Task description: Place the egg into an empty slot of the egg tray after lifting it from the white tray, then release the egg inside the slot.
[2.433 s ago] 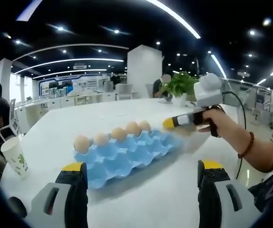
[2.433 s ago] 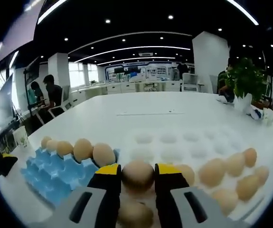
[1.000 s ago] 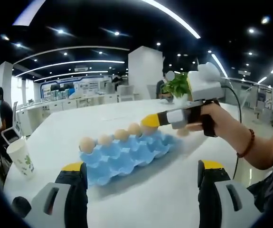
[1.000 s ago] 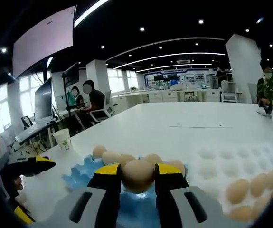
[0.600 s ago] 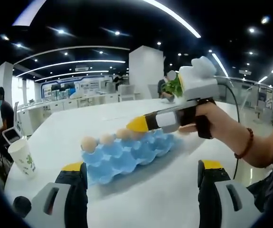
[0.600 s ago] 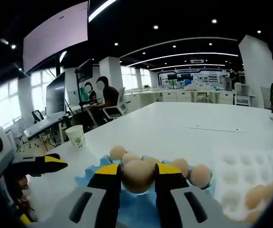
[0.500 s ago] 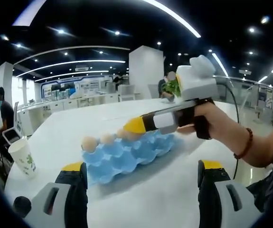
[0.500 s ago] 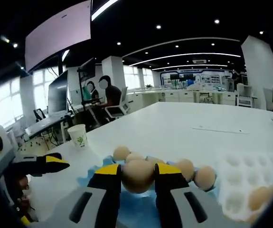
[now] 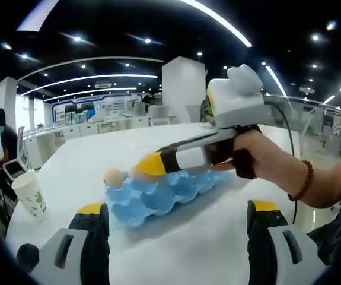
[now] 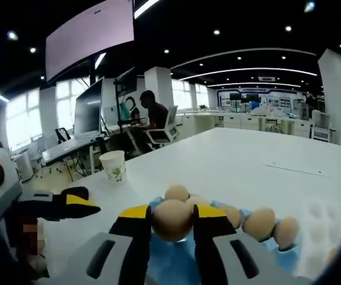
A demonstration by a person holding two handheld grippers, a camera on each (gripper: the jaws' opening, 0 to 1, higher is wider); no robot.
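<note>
right gripper (image 10: 172, 222) jaws clamped on an egg (image 10: 172, 218), held over the blue egg tray (image 10: 217, 249) beside its row of eggs (image 10: 259, 224). left gripper (image 9: 173, 217) jaws wide apart, near table (image 9: 206, 249).

Both my views bright below, dark above: black ceiling with white strip lights (image 9: 217, 21) and small spot lamps. White desk (image 9: 194, 249) evenly lit, mild glare. Soft shadow under blue egg tray (image 9: 158, 193) in left gripper view. Windows (image 10: 16, 122) blown out white in right gripper view. Strong fisheye bend at edges. Background soft; near tongs (image 10: 172, 221) slightly blurred, egg tray there smeared.
</note>
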